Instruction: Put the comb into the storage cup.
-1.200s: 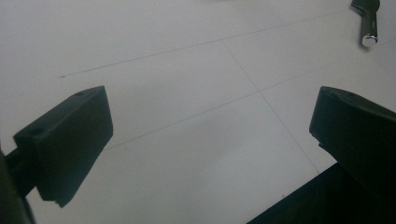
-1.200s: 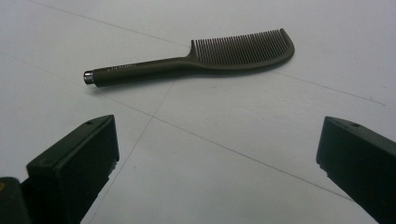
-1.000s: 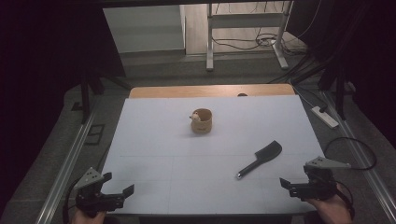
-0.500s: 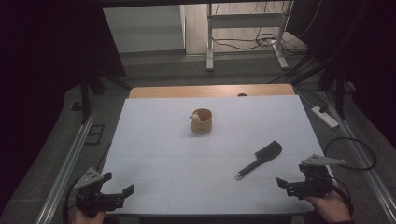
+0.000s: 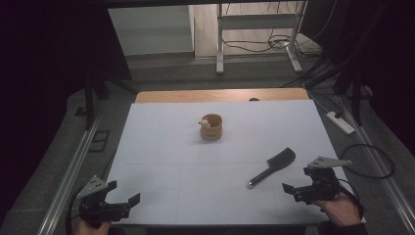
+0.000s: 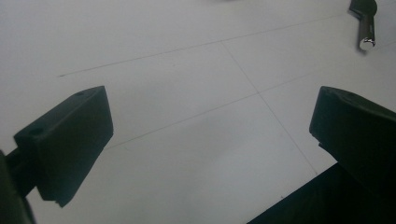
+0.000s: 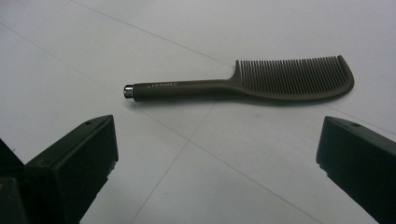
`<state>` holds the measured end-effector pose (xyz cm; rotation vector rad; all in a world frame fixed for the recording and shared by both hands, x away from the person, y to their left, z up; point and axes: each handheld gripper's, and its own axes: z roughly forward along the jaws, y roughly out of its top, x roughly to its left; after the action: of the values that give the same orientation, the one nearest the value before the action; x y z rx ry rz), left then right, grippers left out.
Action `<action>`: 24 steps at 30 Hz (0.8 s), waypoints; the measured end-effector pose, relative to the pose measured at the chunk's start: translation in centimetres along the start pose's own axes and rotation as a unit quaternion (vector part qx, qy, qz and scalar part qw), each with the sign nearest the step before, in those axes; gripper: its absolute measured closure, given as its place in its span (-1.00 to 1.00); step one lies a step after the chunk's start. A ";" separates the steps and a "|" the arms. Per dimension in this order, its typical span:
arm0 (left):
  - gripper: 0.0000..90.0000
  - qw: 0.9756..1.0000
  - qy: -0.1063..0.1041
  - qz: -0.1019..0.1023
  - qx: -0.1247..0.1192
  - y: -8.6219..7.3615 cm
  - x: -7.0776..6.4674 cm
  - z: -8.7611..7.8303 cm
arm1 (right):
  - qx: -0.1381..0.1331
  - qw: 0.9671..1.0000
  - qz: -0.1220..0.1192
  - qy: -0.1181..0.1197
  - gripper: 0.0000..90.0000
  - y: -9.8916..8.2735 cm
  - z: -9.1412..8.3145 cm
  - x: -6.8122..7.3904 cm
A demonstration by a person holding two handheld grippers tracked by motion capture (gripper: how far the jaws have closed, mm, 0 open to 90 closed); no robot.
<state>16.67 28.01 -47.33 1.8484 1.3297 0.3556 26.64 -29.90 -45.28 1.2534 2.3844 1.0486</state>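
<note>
With the right gripper point(image 5: 297, 188) wide open and just short of the comb point(image 7: 243, 83) lying flat on the desk point(image 5: 161, 147), and the left gripper point(image 5: 122, 205) wide open and idle, grasping remains undone.

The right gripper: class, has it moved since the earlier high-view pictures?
Yes. The right gripper has shifted left, towards the comb, whose handle end is now nearer.
</note>
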 end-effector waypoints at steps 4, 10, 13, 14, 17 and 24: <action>-1.00 1.000 0.000 -0.001 0.000 0.0 0.0 0.0 | -0.002 1.000 -0.001 -0.005 -1.00 0.5 0.4 0.0; -1.00 1.000 0.000 -0.002 0.000 0.0 0.0 0.0 | 0.003 1.000 -0.003 -0.009 -1.00 0.8 0.8 0.0; -1.00 1.000 0.001 -0.003 -0.001 0.0 0.0 0.0 | 0.007 1.000 -0.002 -0.008 -1.00 1.1 1.1 0.0; -1.00 1.000 0.001 -0.003 -0.001 0.0 0.0 0.0 | 0.009 1.000 0.002 -0.007 -1.00 1.2 1.2 0.0; -1.00 1.000 0.001 -0.003 -0.001 0.0 0.0 0.0 | 0.008 1.000 0.015 -0.001 -1.00 1.5 1.5 0.0; -1.00 1.000 0.001 -0.003 0.000 0.0 0.0 0.0 | 0.014 1.000 0.007 0.002 -1.00 2.3 2.2 0.3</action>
<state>16.69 28.03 -47.35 1.8441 1.3352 0.3541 28.98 -27.74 -45.23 1.2802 2.4042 1.0262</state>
